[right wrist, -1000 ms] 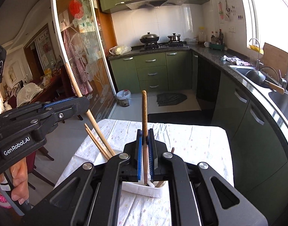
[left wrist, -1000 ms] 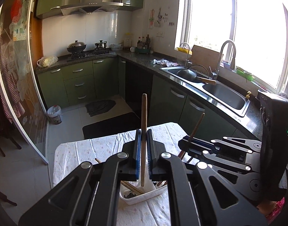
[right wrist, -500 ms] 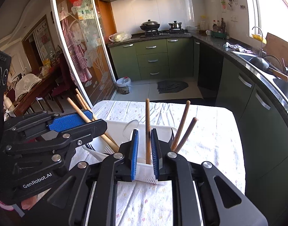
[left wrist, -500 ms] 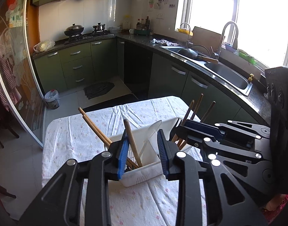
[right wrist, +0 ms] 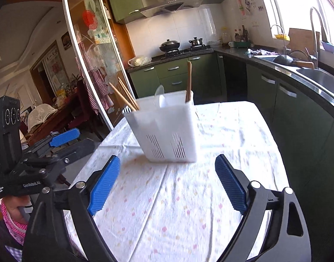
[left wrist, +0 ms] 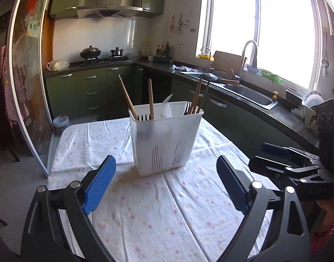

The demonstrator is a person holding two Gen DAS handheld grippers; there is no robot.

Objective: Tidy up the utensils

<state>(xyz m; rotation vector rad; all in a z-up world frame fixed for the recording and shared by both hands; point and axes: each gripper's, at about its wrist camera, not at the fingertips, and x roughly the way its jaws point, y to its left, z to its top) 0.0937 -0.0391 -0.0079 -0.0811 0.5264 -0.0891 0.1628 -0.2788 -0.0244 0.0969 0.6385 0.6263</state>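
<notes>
A white plastic utensil caddy stands upright on the table; it also shows in the right wrist view. It holds wooden chopsticks, a wooden handle, a white spoon and dark forks. My left gripper is open and empty, a short way in front of the caddy. My right gripper is open and empty too, in front of the caddy. Each gripper shows at the edge of the other's view.
The table carries a white flowered cloth. Green kitchen cabinets and a stove are beyond. A counter with a sink runs along the right under the window. A glass sliding door is on the left.
Both grippers let go of the wooden utensils into the caddy, opened wide and pulled back and down to table height in front of it.
</notes>
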